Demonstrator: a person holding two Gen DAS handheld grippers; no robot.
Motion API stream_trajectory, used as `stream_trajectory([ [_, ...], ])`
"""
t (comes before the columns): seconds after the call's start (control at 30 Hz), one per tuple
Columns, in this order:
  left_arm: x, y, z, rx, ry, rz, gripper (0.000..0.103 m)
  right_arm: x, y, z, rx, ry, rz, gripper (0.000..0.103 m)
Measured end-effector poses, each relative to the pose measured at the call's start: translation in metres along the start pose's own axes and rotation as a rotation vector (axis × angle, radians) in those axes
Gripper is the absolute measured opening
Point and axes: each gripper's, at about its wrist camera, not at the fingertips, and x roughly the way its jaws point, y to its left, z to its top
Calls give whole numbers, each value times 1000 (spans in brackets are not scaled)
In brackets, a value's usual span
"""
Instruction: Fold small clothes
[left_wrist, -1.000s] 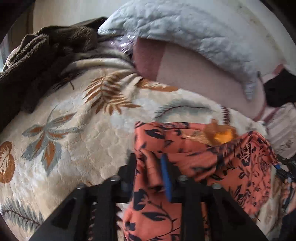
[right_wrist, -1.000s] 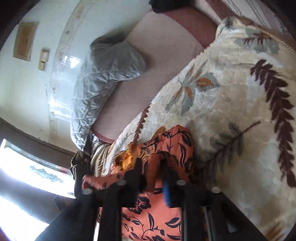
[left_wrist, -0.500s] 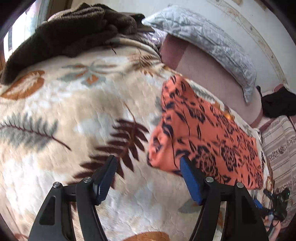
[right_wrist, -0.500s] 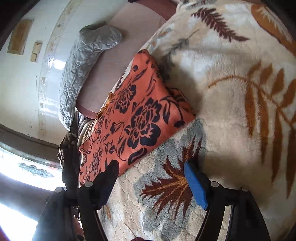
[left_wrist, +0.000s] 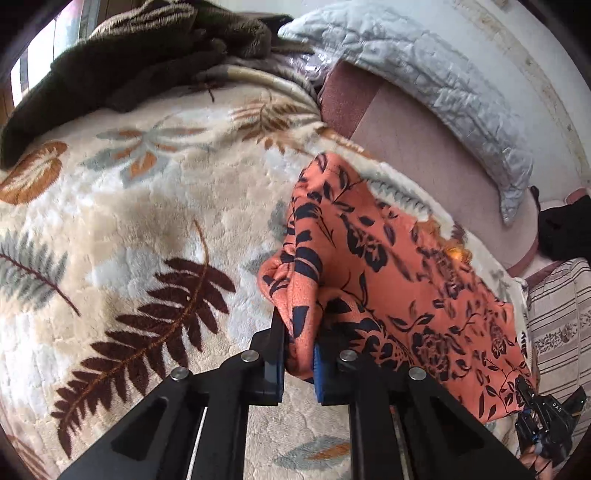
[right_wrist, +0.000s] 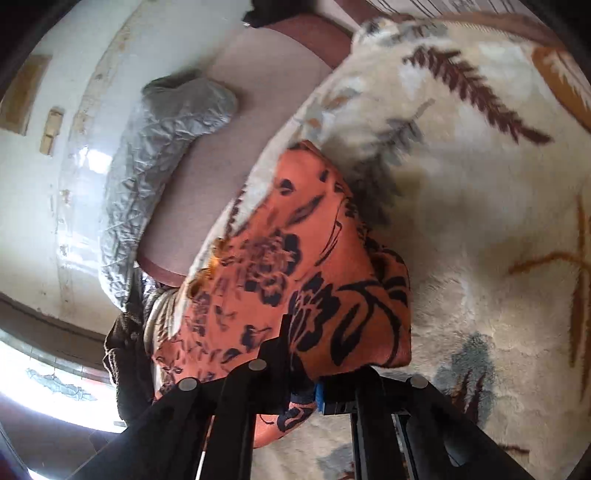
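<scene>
Now both your grippers, spread wide half a second ago, have closed: left gripper (left_wrist: 300, 354) and right gripper (right_wrist: 301, 384) each pinch a near corner of the orange floral garment (left_wrist: 399, 280); next fold can begin.

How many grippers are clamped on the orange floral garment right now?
2. The left gripper pinches a bunched near corner of the orange floral garment; the right gripper grips its other near edge. Both jaws are shut on fabric.

Garment (left_wrist: 399, 280) on blanket (left_wrist: 147, 229); pillow (left_wrist: 424, 85) behind; perhaps clothing (left_wrist: 129, 62) back left
</scene>
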Motion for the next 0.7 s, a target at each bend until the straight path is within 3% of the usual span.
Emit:
stream_trajectory([
  [0.17, -68, 8, -17, 17, -70, -43, 12, -67, 36, -11, -125, -42, 28, 8],
  [0.27, -75, 37, -57, 8, -14, -28, 16, -90, 14, -41, -124, 10, 24, 11],
  [0.33, -53, 63, -89, 12, 83, 44, 21, -87, -26, -67, -90, 94, -13, 20],
  [0.37, -43, 79, -106, 11, 129, 111, 20, -81, -50, -79, -75, 127, -54, 37],
  [0.4, -38, 93, -116, 0, 145, 112, 16, -79, -75, -88, -39, 151, -110, 50],
  [0.43, -49, 100, -118, 10, 92, 67, 16, -83, -95, -94, 2, 141, -63, 47],
  [0.47, -57, 102, -117, 31, 91, 104, 16, -93, -105, -95, 35, 121, -11, 47],
  [0.5, -65, 103, -113, 38, 86, 146, 17, -104, -109, -92, 57, 98, -20, 53],
  [0.57, -80, 104, -99, 24, 51, 121, 22, -132, -103, -84, 16, -30, -70, 68],
  [0.63, -89, 92, -83, 44, 27, 101, 30, -148, -93, -74, -21, -93, -78, 68],
  [0.7, -90, 70, -67, 106, -14, 52, 44, -151, -78, -65, -55, -97, -41, 68],
])
